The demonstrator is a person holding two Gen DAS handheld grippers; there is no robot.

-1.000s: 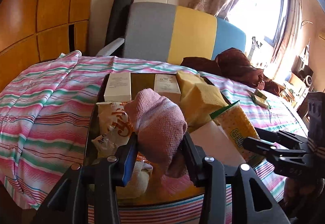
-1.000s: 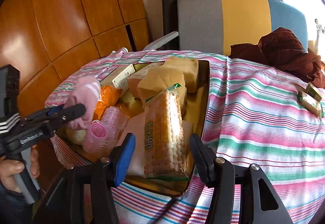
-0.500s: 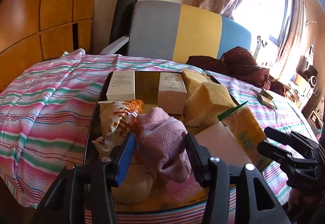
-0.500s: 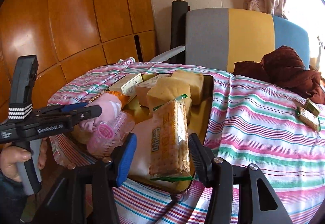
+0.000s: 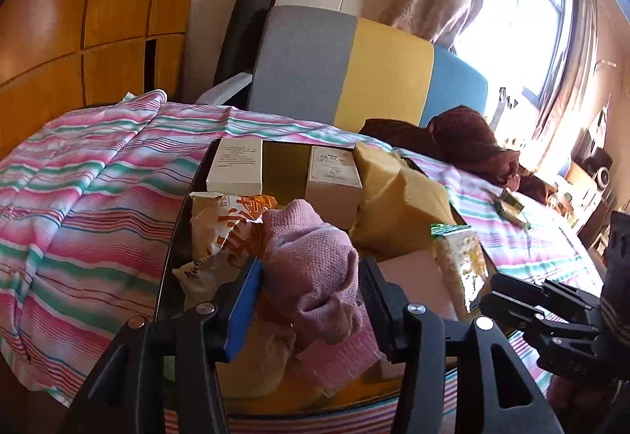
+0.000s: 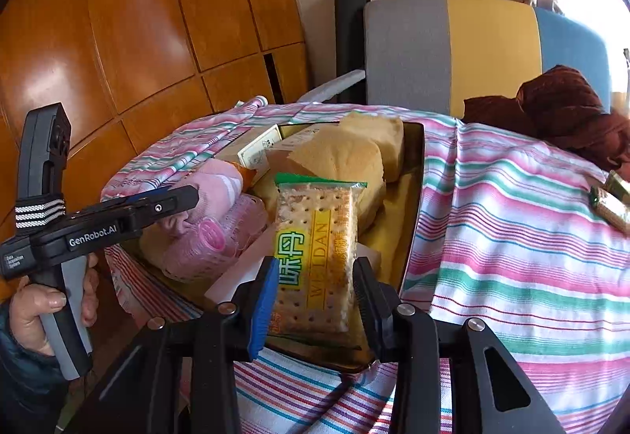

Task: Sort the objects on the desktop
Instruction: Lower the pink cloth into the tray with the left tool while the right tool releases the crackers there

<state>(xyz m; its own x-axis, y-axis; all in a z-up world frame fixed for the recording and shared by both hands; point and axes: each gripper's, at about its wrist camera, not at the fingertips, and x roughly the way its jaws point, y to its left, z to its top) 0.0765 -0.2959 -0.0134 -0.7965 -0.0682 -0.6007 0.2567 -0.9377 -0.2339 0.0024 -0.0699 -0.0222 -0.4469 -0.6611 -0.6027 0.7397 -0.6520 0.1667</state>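
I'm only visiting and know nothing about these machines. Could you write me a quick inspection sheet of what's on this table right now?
Surface: striped cloth under a dark tray.
Job's things: pink cloth, cracker packet, two sponges, two small boxes, orange snack bag, pink hair rollers, all crowded in the tray.
Clutter: brown garment; small green packets on the cloth.
Grippers: left gripper straddles the pink cloth; right gripper straddles the cracker packet; contact unclear for both.
Cables: nothing seen.
Surroundings: wood panels, striped chair back, window.
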